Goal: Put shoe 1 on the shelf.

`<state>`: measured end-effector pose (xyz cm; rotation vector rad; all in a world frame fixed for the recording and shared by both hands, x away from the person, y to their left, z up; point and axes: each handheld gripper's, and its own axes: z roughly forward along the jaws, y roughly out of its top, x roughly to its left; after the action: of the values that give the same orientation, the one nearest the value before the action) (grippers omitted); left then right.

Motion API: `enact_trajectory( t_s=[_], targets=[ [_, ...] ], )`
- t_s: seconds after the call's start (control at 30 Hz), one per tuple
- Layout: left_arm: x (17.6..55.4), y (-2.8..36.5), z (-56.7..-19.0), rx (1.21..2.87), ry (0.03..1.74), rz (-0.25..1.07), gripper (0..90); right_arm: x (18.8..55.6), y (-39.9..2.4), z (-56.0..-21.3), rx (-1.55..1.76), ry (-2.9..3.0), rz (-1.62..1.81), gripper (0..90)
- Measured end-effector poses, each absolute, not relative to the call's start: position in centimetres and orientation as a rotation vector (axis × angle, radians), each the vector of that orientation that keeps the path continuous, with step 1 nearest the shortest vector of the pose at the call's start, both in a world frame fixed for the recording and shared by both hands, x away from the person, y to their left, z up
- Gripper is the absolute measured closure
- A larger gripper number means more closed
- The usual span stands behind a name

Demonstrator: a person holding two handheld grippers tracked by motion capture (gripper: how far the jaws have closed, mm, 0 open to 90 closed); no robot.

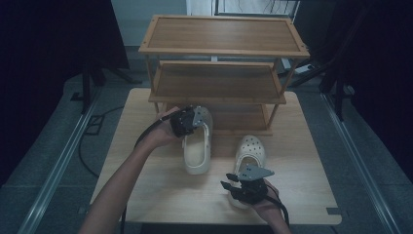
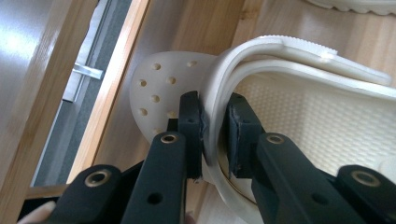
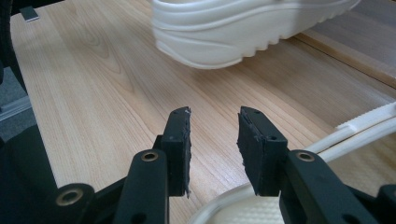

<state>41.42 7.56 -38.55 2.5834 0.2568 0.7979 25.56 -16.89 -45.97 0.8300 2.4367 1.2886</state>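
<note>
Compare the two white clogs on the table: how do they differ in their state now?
The left clog is clamped at its rim by the left gripper, and its sole is off the table; the right clog rests flat, with the right gripper open above its heel. Both are white with holes.

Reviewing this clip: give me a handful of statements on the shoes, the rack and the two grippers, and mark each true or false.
1. The left gripper has its jaws around the collar of the left clog. True.
2. The right gripper is clamped on the right clog. False: its jaws stand open over bare tabletop, with nothing between them.
3. Both clogs are already on the shoe rack. False: both are still in front of it at the wooden table, and the shelves in sight are bare.
4. The clogs are white with holes in the toe. True.
5. The rack is metal. False: it is wooden.
</note>
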Motion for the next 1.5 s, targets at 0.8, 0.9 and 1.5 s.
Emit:
enact_trajectory(
  t_s=[0.8, 0.9, 1.5],
  targets=[
    [45.5, 5.0, -41.0, 2.594, 0.332, 0.874, 78.9, 25.6, -17.3, -46.1, 0.844, 2.432, 1.288, 63.9],
    [46.0, 4.9, -41.5, 2.614, 0.351, 0.883, 78.8, 25.6, -17.3, -46.1, 0.843, 2.431, 1.287, 63.9],
    [46.1, 4.8, -41.2, 2.598, 0.410, 0.745, 68.5, 25.6, -17.3, -46.2, 0.841, 2.436, 1.277, 63.7]
  ],
)
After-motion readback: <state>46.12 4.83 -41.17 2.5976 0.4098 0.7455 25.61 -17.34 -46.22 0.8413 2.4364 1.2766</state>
